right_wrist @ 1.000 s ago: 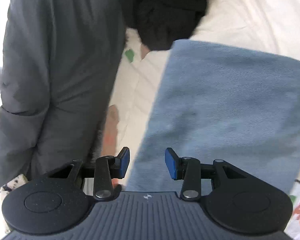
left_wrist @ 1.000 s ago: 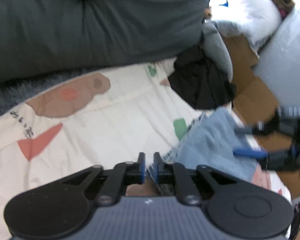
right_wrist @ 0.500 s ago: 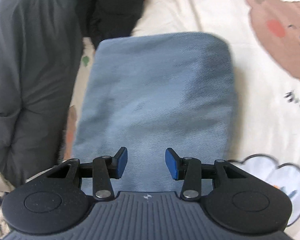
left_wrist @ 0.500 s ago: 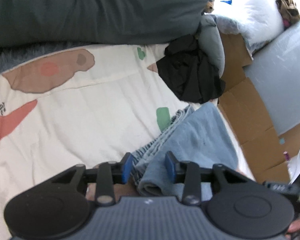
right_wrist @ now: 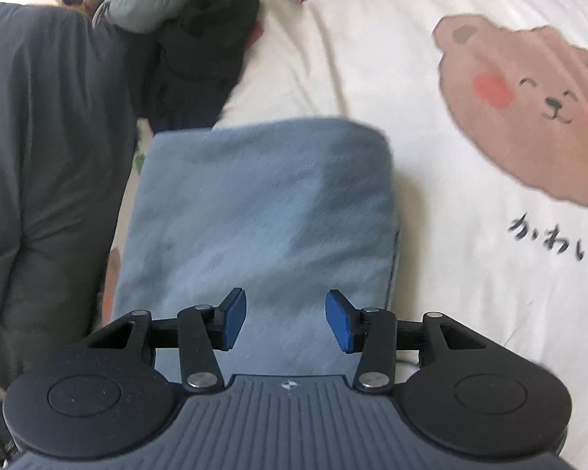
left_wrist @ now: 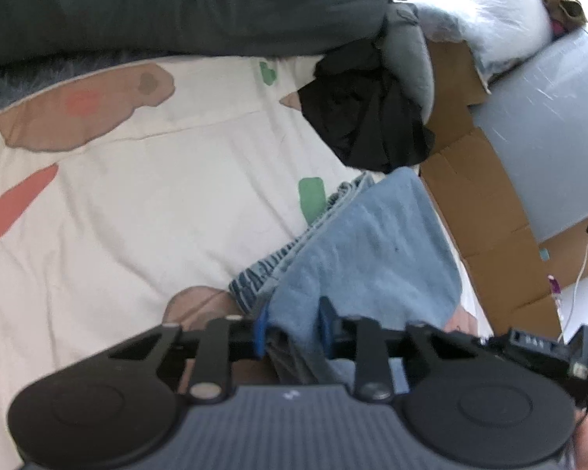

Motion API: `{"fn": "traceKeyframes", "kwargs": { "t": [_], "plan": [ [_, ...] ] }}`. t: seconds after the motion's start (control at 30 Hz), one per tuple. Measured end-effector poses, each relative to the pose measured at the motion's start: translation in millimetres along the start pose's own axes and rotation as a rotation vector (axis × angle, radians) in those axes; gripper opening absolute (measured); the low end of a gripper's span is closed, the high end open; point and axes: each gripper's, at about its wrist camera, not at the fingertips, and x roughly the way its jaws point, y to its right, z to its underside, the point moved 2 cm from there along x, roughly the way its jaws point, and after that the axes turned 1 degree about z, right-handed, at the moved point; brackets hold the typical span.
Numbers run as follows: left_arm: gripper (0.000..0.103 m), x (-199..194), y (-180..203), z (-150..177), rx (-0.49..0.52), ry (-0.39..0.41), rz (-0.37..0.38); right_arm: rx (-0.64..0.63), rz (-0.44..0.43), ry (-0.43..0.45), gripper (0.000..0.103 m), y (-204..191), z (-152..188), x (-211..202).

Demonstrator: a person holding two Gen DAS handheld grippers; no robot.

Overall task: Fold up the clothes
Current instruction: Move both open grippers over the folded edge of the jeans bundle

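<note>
Folded blue jeans [right_wrist: 262, 211] lie flat on the bed sheet [right_wrist: 431, 235], a cream cover printed with a brown bear face [right_wrist: 529, 117] and dark script. In the right wrist view the jeans form a rough rectangle, near edge directly under the right hand-held gripper [right_wrist: 286, 323], far edge just short of a black garment [right_wrist: 200, 70]. Dark grey duvet [right_wrist: 47, 156] runs along the left side of the jeans. Right hand-held gripper: blue pads spread apart, nothing between them, hovering above the denim.

Left wrist view: left hand-held gripper [left_wrist: 292, 331] with pads apart, a thick corner of the jeans [left_wrist: 372, 250] sitting between them; whether the pads press the cloth cannot be told. Layered denim edges show at the fold's left side. Cardboard box [left_wrist: 470, 196] stands to the right, past the bed
</note>
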Motion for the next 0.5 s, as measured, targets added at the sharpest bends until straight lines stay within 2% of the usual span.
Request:
{"fn": "traceKeyframes", "kwargs": {
  "t": [0.2, 0.27, 0.3, 0.33, 0.4, 0.5],
  "plan": [
    [0.020, -11, -1, 11, 0.046, -0.009, -0.020, -0.004, 0.012, 0.100, 0.052, 7, -22, -5],
    [0.020, -12, -6, 14, 0.022, -0.013, -0.026, -0.010, 0.010, 0.130, 0.052, 9, -29, -3],
    [0.020, -13, -6, 15, 0.031, -0.015, -0.032, -0.015, 0.010, 0.142, 0.051, 9, -33, 0],
    [0.021, -13, -6, 15, 0.041, -0.017, -0.040, -0.021, 0.015, 0.148, 0.044, 10, -37, 4],
    [0.024, -11, -5, 13, 0.071, -0.025, -0.071, -0.029, 0.032, 0.146, 0.037, 12, -44, 12],
    [0.026, -13, 3, 1, 0.119, -0.031, -0.084, -0.044, 0.045, 0.150, 0.037, 16, -52, 23]
  ]
}}
